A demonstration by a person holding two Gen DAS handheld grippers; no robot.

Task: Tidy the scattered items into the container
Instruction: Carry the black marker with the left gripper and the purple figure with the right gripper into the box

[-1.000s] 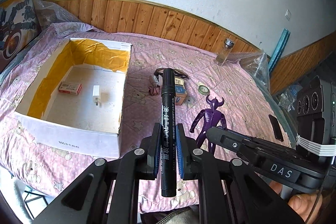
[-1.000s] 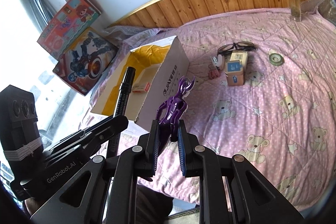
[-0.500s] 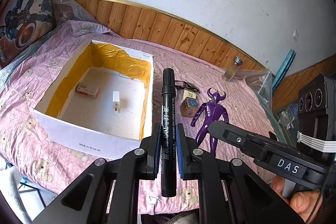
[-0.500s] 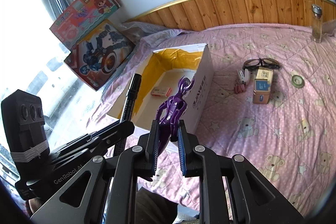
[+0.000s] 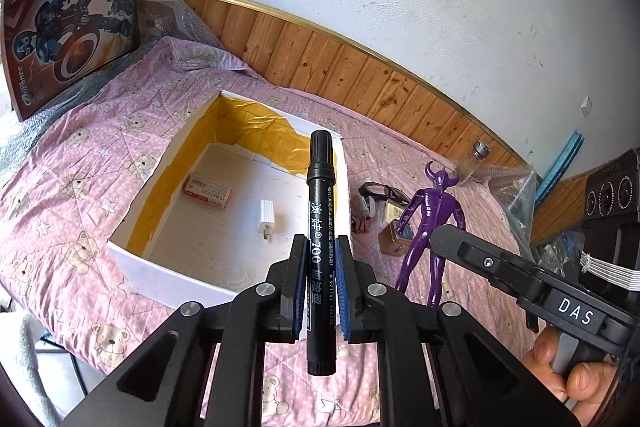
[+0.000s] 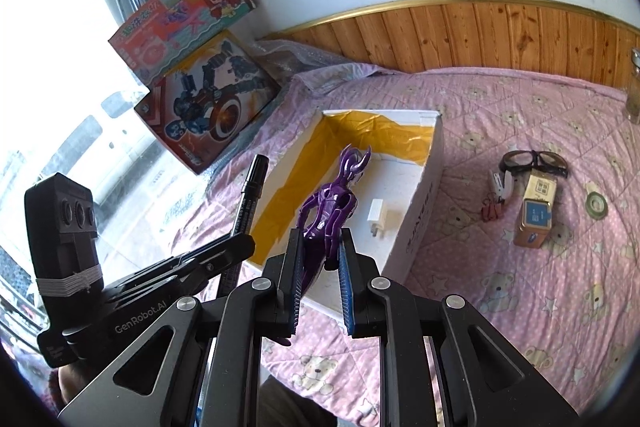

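My left gripper (image 5: 320,255) is shut on a black marker (image 5: 320,187) that points forward over the near right corner of the white box (image 5: 168,275). My right gripper (image 6: 320,251) is shut on a purple horned figure (image 6: 332,203), held above the box's (image 6: 424,195) near wall. The box is lined with yellow tape and holds a small red-and-white carton (image 5: 208,191) and a white plug (image 5: 267,218). From the left wrist view the figure (image 5: 430,223) and the right gripper hang just right of the box.
On the pink bear-print bedspread (image 6: 540,287), right of the box, lie dark glasses (image 6: 534,161), a small orange-and-blue box (image 6: 536,215), a clip (image 6: 496,203) and a tape ring (image 6: 595,203). A glass jar (image 5: 474,163) stands by the wood-panelled wall. Toy boxes (image 6: 200,83) lean at left.
Both grippers have moved left and forward toward the box, each still holding its item. The box now fills more of both views and lies directly under the marker and figure.
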